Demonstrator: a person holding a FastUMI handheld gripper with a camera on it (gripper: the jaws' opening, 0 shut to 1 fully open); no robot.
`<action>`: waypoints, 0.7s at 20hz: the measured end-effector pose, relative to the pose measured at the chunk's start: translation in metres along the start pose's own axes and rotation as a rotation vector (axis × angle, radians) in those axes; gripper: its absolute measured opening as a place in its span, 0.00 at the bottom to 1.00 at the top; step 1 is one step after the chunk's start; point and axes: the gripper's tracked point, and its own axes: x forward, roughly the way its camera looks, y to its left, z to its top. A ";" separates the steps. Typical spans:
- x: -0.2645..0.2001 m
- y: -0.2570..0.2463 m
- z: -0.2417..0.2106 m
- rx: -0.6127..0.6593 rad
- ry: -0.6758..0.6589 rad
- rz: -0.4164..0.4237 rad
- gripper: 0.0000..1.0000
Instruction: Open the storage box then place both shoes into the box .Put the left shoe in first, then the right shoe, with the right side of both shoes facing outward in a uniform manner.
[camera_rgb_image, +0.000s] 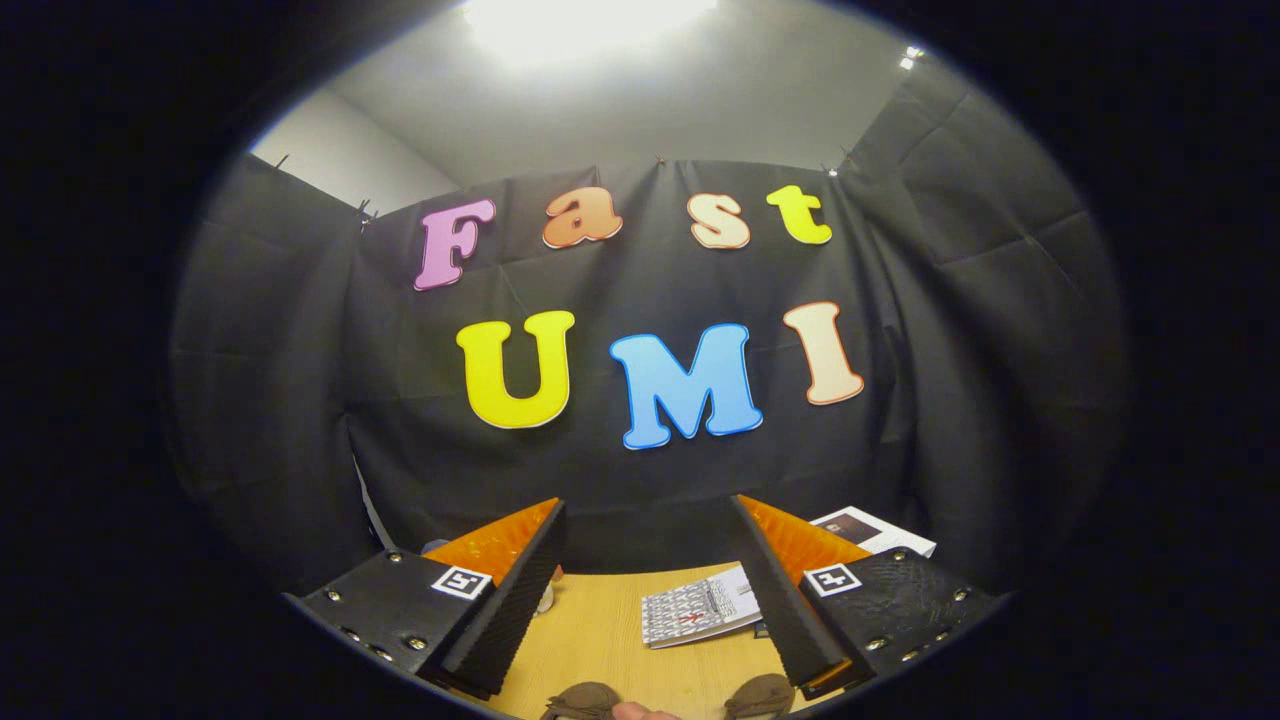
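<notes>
1. My tongs (640, 600) stand wide open with nothing between the fingers; they point level at the booth wall, high above the work.
2. Two brown shoes, shoe one (582, 700) and shoe two (760, 695), sit on the wooden surface (600, 640) just below and between the fingers, only their tops visible. I cannot tell which is left and which is right from here.
3. The storage box is not something I can pick out. A white-edged flat thing (875, 530) lies beyond the right finger; whether it belongs to the box I cannot say.
4. A patterned booklet (700, 610) lies on the surface ahead, between the fingers.
5. Risk: with the view tilted this far up, I judge any descent toward the shoes would be near blind, so I could clip a shoe and turn it, spoiling the facing the task asks for.
6. Risk: grabbing the wrong shoe first, since the sides are unreadable now.
7. Risk: the booklet sits in the likely path and may get dragged.
8. Materials: the shoes look soft, suede-like and rounded, so probably squashy under grip. The surface is smooth pale wood grain. The finger faces are ribbed.
9. Something small and pinkish (632, 711) sits between the shoes; too cropped to name.
</notes>
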 end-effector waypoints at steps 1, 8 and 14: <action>0.003 0.007 -0.013 0.018 0.029 0.017 0.98; 0.008 0.056 -0.126 0.202 0.358 0.144 0.98; -0.006 0.118 -0.203 0.328 0.632 0.326 0.97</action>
